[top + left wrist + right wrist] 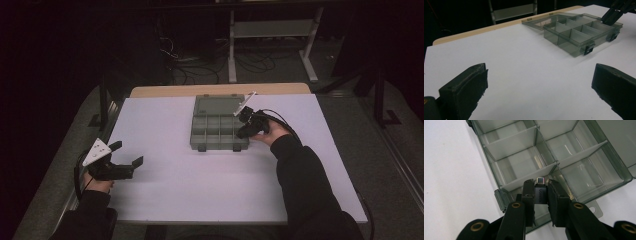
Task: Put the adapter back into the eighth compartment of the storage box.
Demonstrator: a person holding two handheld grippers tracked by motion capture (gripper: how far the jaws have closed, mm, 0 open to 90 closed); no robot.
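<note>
Your right tongs [541, 192] were clenched on a small black adapter [540, 191], metal plug end pointing away from the cam, jaws pinching it on both sides. You held it over the near-right corner of the organizer box [219, 131], above one of the front compartments; can't tell if it touched the divider. In the high view your right tongs [246, 127] sat at the box's right edge, w/ your right hand [272, 134] behind them on the surface [200, 180].

Box: grey translucent plastic, lid [219, 105] open and lying flat behind it toward the far edge. Compartments split by dividers (all looked bare from the right gripper view). Two dark latches on the front wall; one latch [589, 48] clear in the left gripper view.

Your left tongs [125, 156] were released, jaws wide apart, nothing between them. They sat at the left side of the surface, well apart from the box, pointing roughly toward it. Left gripper view had the box [579, 33] upper right w/ your right tongs [612, 13] at its far corner. White plate on top of the left tongs, your left hand [97, 184] gripping from below.

Surface was white, w/ a tan strip along the far edge.
</note>
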